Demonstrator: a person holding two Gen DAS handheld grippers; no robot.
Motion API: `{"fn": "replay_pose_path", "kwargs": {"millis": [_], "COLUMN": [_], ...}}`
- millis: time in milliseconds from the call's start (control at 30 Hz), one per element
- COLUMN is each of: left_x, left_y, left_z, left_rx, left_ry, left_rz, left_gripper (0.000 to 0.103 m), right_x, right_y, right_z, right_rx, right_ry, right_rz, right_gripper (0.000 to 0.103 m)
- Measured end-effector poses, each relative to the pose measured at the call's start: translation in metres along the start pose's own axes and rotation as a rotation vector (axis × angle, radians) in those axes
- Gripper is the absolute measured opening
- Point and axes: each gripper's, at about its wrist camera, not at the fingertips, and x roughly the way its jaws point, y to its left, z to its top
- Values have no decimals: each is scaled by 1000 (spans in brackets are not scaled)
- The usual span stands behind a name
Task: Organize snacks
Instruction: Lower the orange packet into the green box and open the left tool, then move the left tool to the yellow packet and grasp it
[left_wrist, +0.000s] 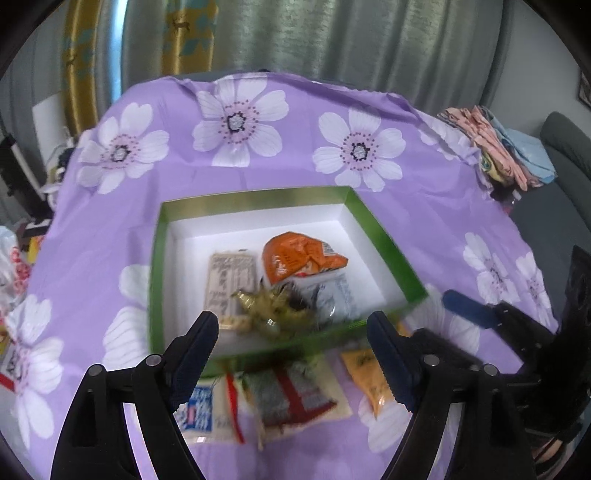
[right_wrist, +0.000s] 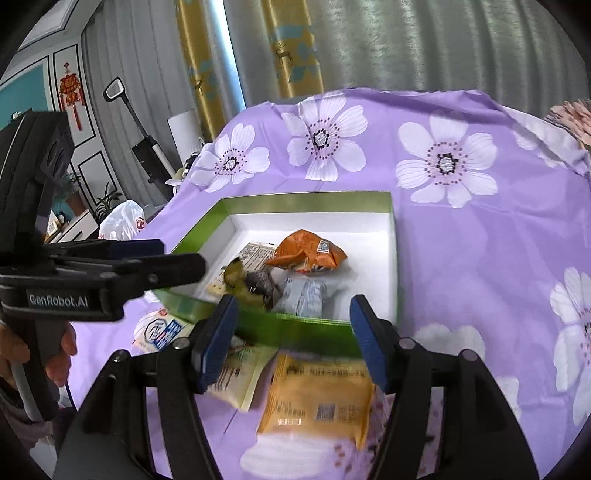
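Observation:
A green-rimmed box with a white inside sits on the purple flowered cloth; it also shows in the right wrist view. It holds an orange packet, a beige printed packet, a gold-green packet and a grey packet. In front of the box lie a blue-white packet, a red-bordered packet and a yellow packet. My left gripper is open and empty above the loose packets. My right gripper is open and empty above the yellow packet.
The right gripper's body is at the right of the left wrist view; the left gripper's body is at the left of the right wrist view. Folded cloths lie at the table's far right. A white plastic bag sits beyond the left edge.

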Motion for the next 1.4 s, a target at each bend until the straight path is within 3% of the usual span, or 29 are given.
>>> {"fn": "replay_pose_path", "kwargs": {"millis": [300, 533, 900, 1067, 1400], "left_x": [-34, -41, -27, -19, 7], "left_y": [-10, 2, -8, -26, -47], "left_z": [-29, -70, -104, -110, -105], "left_rx": [5, -79, -129, -113, -89], "left_ry": [-7, 37, 100, 104, 121], "left_rz": [30, -47, -159, -275, -307], "left_gripper": [83, 84, 84, 84, 84], "right_x": [-49, -72, -65, -58, -39], "right_y": [7, 5, -20, -23, -35], "right_z": [-20, -44, -96, -102, -102], "right_rx": [-7, -3, 65, 74, 78], "right_ry": [-39, -32, 72, 87, 101], "right_rz": [-22, -61, -107, -93, -40], "right_gripper": [78, 79, 79, 78, 72]}}
